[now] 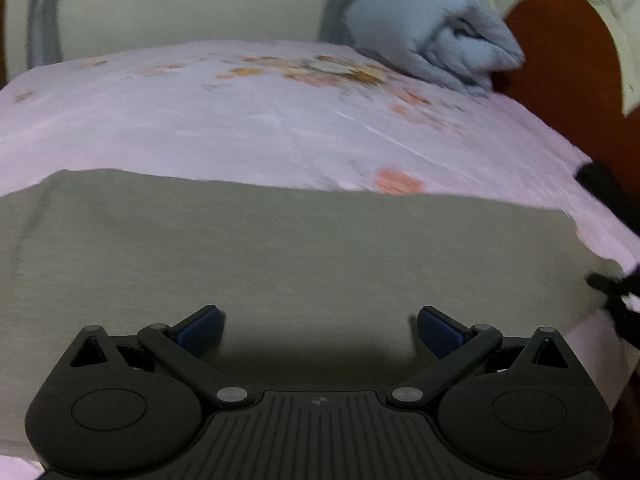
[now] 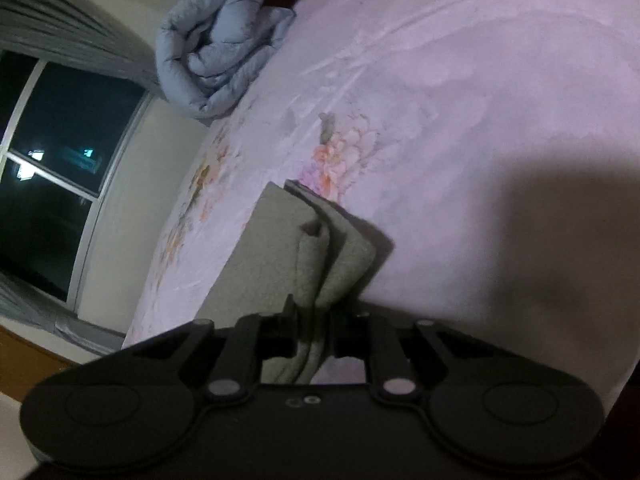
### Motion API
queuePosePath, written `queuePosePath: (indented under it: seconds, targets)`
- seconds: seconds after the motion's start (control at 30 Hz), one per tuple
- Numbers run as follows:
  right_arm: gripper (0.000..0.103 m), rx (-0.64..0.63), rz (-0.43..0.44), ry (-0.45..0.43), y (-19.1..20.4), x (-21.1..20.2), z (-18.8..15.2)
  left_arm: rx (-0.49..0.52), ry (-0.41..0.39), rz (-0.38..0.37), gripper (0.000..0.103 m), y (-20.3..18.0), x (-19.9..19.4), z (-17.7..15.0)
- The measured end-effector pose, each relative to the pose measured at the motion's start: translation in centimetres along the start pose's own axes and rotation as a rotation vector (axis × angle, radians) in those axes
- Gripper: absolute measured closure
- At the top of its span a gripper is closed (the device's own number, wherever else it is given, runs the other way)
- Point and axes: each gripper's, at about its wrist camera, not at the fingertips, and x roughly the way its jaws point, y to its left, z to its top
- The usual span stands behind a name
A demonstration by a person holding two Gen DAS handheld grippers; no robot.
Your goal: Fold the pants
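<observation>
Right wrist, pants [image 2: 272, 256] clamped, long axis running away across bedsheet [image 2: 460, 120]

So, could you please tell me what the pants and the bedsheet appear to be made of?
The olive-grey pants look like a soft matte knit, perhaps fleece or jersey: a fuzzy, dull surface bunching in thick rounded folds in the right hand-held gripper. The pink floral bedsheet seems a thin, smooth woven cotton, creasing finely.

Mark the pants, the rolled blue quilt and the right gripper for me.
pants [image 1: 300, 248], left wrist view, on the flat upper layer.
rolled blue quilt [image 2: 216, 52], right wrist view, on its bundled folds.
right gripper [image 2: 314, 326], right wrist view, between the fingertips, where they pinch the pants edge.
</observation>
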Motion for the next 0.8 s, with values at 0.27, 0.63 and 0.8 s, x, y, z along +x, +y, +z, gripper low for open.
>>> queuePosePath:
  seconds: [0.27, 0.63, 0.8]
  targets:
    - [0.085, -0.010, 0.004, 0.011, 0.3, 0.1, 0.1, 0.037, 0.023, 0.006, 0.000, -1.4, -1.1, -1.3]
    - [0.084, 0.186, 0.063, -0.048, -2.2, -0.9, 0.2, 0.074, 0.035, 0.034, 0.000, -1.8, -0.1, -1.9]
    - [0.084, 0.184, 0.007, -0.053, -1.4, -0.8, 0.0, 0.074, 0.026, 0.037, 0.000, -1.8, 0.1, -2.0]
